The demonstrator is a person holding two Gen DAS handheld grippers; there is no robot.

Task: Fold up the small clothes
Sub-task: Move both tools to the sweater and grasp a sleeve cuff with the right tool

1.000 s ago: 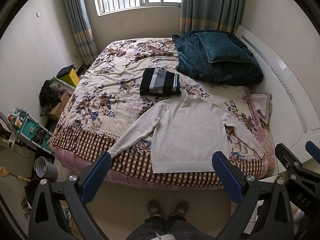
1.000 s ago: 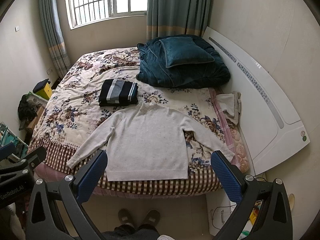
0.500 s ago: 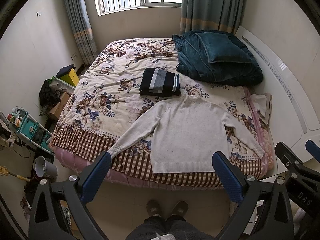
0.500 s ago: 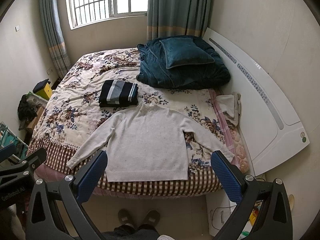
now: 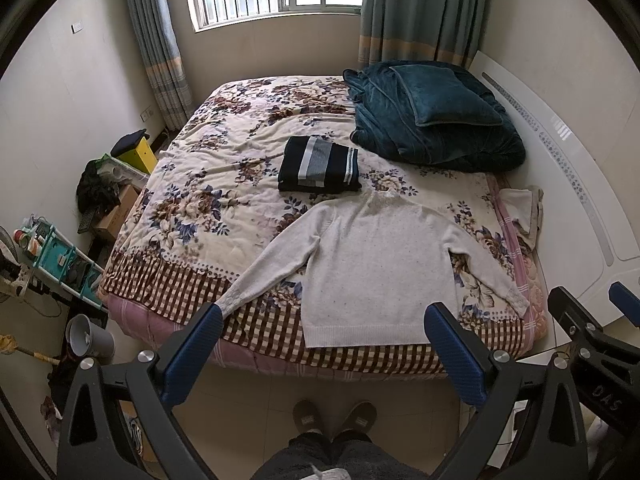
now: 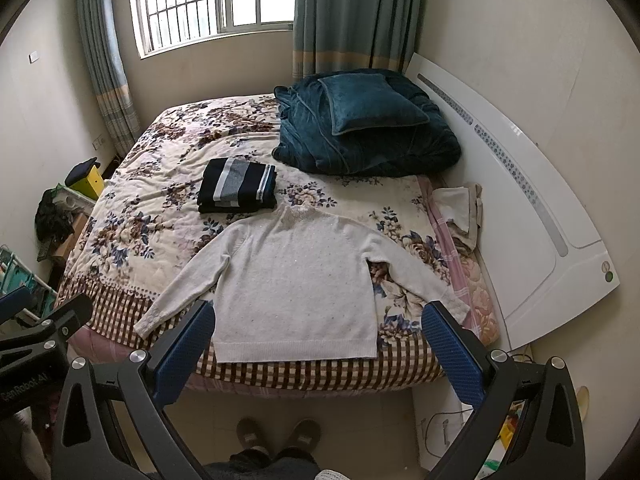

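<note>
You held both grippers off the bed's near edge: left hand-held gripper [image 5: 322, 330] and right hand-held gripper [image 6: 318, 330] were released, jaws wide, w/ nothing between them. The cream knit long-sleeved sweater [image 5: 376, 264] lay flat, sleeves spread, on the floral quilted bed [image 5: 208, 200]. A folded navy striped garment [image 5: 318, 164] sat just beyond its collar; teal velvet blanket w/ pillow [image 5: 432, 120] further back.

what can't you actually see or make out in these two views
- White sweater: underside and any label hidden against the bed, both views.
- Its left cuff: tip covered by the left gripper finger, left view.
- Striped folded garment: type unclear, folded.
- Person: only slippers visible, cut off by the bottom edge.
</note>
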